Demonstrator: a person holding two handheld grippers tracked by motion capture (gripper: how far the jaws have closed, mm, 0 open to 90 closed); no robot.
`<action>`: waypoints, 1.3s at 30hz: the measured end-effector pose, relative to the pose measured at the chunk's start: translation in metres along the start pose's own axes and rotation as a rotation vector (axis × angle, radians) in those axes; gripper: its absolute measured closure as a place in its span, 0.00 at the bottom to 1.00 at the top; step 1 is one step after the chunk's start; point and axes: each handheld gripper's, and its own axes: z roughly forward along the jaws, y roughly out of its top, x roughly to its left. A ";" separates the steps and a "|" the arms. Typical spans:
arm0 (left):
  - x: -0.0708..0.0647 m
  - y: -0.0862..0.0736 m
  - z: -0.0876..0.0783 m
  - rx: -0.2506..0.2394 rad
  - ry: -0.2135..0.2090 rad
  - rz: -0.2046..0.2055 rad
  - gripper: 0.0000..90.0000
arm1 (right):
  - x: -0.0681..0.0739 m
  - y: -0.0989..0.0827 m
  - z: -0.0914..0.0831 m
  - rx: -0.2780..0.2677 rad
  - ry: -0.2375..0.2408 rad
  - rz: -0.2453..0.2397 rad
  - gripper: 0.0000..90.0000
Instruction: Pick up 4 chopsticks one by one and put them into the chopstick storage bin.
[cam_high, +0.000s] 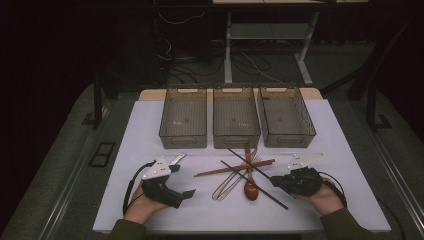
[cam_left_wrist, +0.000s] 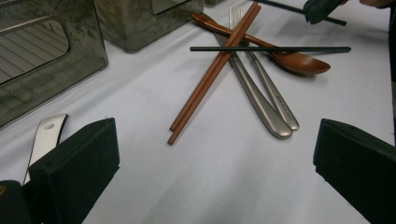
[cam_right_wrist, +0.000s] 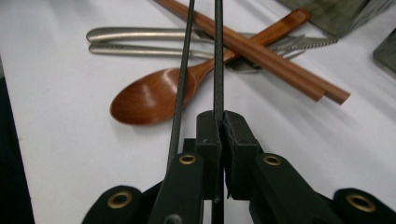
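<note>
Dark floor and cables lie behind the table (cam_high: 150, 210), which has a smooth white top. Three grey see-through bins (cam_high: 236, 122) with ribbed bottoms stand side by side at its far edge. Just in front of them lies a crossed pile of cutlery: two brown wooden chopsticks (cam_left_wrist: 212, 70), two dull metal pieces with long flat handles (cam_left_wrist: 266, 100), one of them a fork, one glossy wooden spoon (cam_right_wrist: 152, 95) and two thin black chopsticks. The right tongs (cam_right_wrist: 219, 121) are clenched on one black chopstick (cam_right_wrist: 218, 56), at its end near the person; the other black chopstick (cam_right_wrist: 182, 79) passes just beside them, over the spoon. The left tongs (cam_left_wrist: 215, 154) are released, wide apart above bare table, near the pile.
</note>
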 end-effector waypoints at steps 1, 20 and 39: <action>0.000 0.000 0.000 -0.002 0.001 0.000 0.00 | -0.001 0.002 0.000 -0.007 -0.002 -0.002 0.94; 0.000 0.000 0.001 -0.005 -0.003 -0.007 0.00 | -0.004 0.033 0.008 -0.097 0.019 0.008 0.94; -0.002 0.001 0.003 -0.009 -0.014 -0.003 0.00 | -0.003 0.060 0.023 -0.130 0.030 0.004 0.94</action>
